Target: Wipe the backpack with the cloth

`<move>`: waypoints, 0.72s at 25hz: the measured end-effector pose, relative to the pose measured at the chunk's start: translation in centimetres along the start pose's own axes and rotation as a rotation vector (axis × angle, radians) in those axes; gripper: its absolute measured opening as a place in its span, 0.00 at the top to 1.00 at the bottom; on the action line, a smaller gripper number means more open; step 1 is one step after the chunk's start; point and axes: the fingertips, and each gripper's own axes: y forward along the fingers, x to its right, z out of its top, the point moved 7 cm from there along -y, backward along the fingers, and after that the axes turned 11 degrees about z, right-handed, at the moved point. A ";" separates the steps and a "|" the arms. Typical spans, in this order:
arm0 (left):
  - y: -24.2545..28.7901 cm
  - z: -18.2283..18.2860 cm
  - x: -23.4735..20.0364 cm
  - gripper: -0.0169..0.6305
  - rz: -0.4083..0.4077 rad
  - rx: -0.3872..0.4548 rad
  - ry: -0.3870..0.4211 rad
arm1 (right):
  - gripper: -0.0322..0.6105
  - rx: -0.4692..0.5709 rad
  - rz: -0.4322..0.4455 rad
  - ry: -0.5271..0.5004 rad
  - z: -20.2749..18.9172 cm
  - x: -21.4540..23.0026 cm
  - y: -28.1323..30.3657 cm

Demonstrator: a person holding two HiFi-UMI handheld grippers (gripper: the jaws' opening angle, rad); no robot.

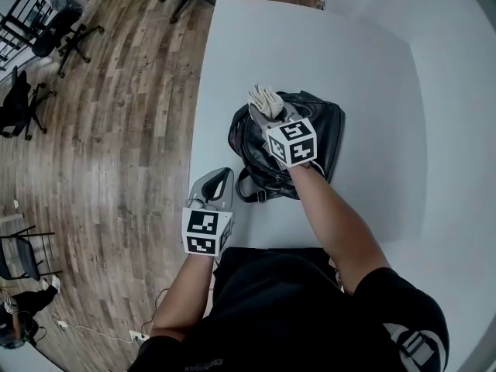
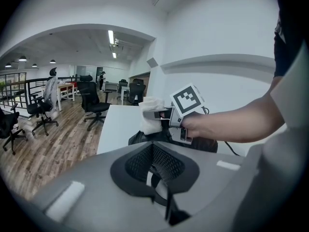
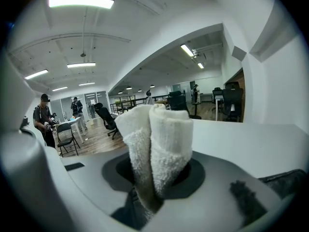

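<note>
White table [image 1: 372, 68] carries a black backpack [image 1: 325, 126], lying near the table's left edge, straps toward the person. The right gripper [image 1: 271, 117] sits over the backpack's top left part, its jaws pinched on a folded white cloth [image 3: 154, 144] that sticks out past the jaw tips, just above the bag's far edge. The left gripper [image 1: 219, 178] is at the table's left edge, just beside the backpack's strap [image 1: 249, 191], jaws pressed together with nothing between them.
</note>
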 end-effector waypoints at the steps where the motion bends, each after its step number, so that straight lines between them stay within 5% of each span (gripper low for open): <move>1: 0.1 -0.1 0.1 0.96 -0.002 -0.001 0.001 | 0.78 -0.002 -0.002 -0.001 -0.2 0.1 0.0; 18: 1.7 1.0 2.8 0.96 -0.087 0.013 0.030 | 0.78 0.000 -0.103 -0.004 -0.1 2.6 -4.2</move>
